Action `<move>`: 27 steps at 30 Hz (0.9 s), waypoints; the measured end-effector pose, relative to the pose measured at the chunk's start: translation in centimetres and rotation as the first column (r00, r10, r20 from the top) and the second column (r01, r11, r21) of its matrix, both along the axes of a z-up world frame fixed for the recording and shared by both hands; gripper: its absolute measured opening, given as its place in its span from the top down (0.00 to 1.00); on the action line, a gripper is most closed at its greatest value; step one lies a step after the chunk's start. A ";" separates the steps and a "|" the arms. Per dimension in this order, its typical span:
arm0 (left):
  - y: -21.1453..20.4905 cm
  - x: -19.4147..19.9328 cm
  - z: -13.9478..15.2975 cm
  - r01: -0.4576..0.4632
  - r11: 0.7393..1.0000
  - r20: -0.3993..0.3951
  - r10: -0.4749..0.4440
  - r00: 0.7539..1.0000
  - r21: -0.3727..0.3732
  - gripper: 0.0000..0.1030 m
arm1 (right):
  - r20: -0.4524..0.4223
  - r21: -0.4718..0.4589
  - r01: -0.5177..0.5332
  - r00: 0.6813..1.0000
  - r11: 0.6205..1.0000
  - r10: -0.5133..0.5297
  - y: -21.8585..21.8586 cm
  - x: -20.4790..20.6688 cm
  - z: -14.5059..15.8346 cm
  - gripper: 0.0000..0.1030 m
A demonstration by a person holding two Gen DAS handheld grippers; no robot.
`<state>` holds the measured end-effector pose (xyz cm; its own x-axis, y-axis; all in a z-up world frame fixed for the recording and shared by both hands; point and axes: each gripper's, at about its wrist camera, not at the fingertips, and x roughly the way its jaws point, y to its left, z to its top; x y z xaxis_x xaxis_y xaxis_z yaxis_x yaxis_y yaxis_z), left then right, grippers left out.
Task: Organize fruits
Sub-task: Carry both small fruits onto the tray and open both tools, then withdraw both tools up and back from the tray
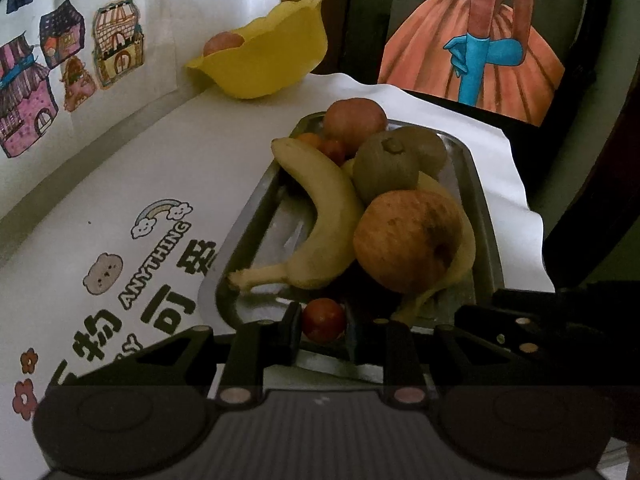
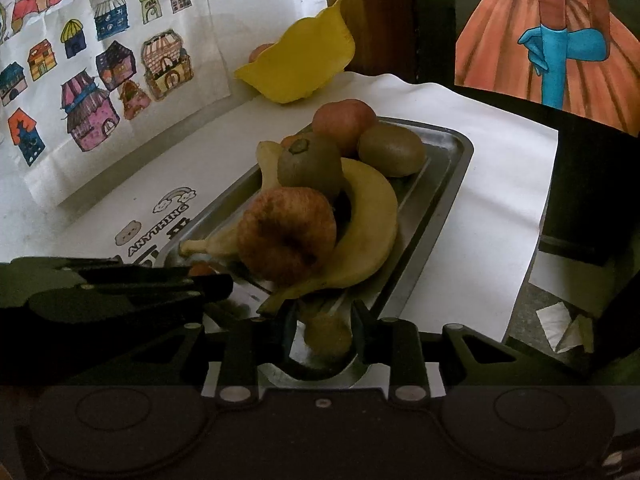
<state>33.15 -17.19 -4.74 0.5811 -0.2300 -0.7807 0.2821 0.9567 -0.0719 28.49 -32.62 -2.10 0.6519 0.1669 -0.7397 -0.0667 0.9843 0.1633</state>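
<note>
left gripper [image 1: 322, 326] around tomato [image 1: 323, 319] (in tray [image 1: 486, 216])

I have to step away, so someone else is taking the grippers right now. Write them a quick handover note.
Left gripper: fingers around a small red fruit at the metal tray's near end.
Right gripper: fingers around a small yellowish-brown fruit at the tray's near end.
In tray: two bananas, near apple, far apple, two kiwis.
Done: one round fruit in the yellow bowl.
Left: likely the tray fruits.
</note>
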 end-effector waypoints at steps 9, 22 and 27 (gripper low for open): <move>-0.6 -1.2 -0.7 -0.049 0.999 0.050 0.049 0.998 0.006 0.75 | 0.048 0.011 -0.025 0.999 1.000 0.025 -0.3 -0.9 -0.8 0.68; -0.3 -2.4 -0.7 -0.094 0.995 0.131 0.096 0.987 -0.022 0.63 | 0.174 -0.013 -0.061 0.983 0.998 0.063 -0.7 -2.0 -0.9 0.64; 0.1 -3.0 -0.8 -0.082 0.996 0.175 0.086 0.981 -0.033 0.45 | 0.243 0.012 -0.072 0.968 0.997 0.066 -0.5 -2.6 -1.5 0.57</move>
